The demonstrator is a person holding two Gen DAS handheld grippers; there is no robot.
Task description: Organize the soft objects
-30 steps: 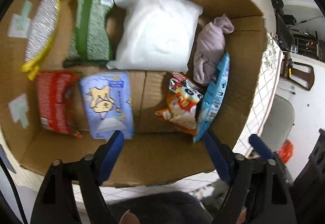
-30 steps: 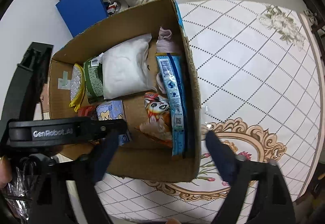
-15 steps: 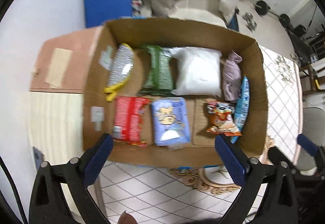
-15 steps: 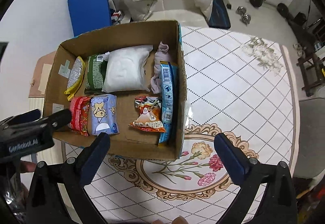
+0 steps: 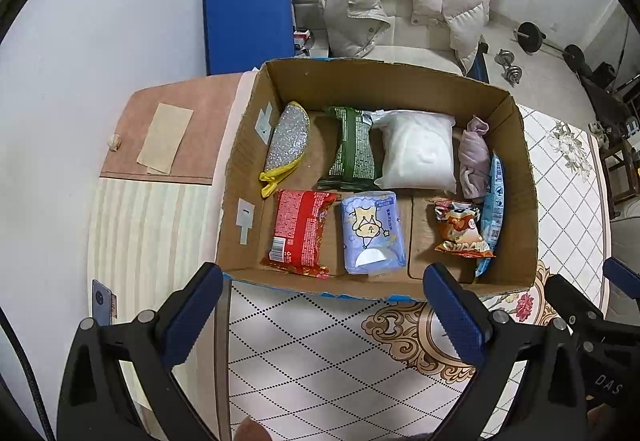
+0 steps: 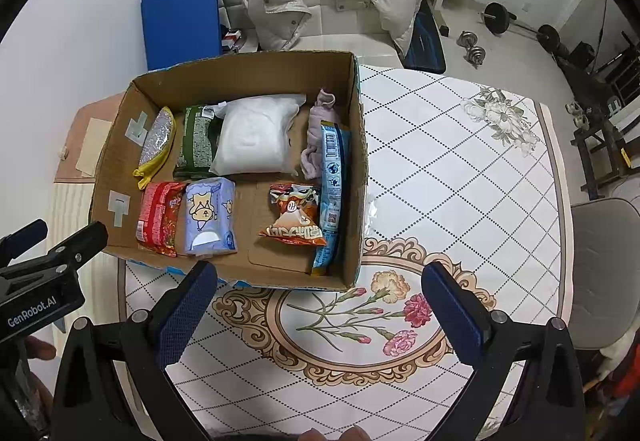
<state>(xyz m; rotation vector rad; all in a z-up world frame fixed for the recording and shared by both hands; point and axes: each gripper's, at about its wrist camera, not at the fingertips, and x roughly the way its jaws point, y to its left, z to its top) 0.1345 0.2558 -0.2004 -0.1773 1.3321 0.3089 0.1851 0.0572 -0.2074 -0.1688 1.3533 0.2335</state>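
Left wrist view: the left gripper (image 5: 324,305) hangs above the near wall of the cardboard box (image 5: 520,169), fingers spread wide, nothing between them. Inside the box, the back row runs silver-and-yellow pouch (image 5: 286,143), green packet (image 5: 354,149), white bag (image 5: 418,149), lilac cloth (image 5: 472,157). Front row: red packet (image 5: 300,231), blue tissue pack (image 5: 372,231), orange snack bag (image 5: 462,231), then a light-blue packet (image 5: 494,201) standing on edge against the right wall. A bare strip of box floor shows between the tissue pack and the snack bag. The box's left wall overhangs the patterned tablecloth (image 5: 320,341). The right gripper's body pokes in at the right edge, mostly cut off.

Right wrist view: the right gripper (image 6: 320,309) hovers over the tablecloth (image 6: 460,169), fingers wide apart and empty. The whole right half of the table lies open. The box (image 6: 362,145) sits left of centre; its right wall partly hides the light-blue packet (image 6: 332,177). The left gripper (image 6: 48,265) enters at the left, its fingertips out of frame.
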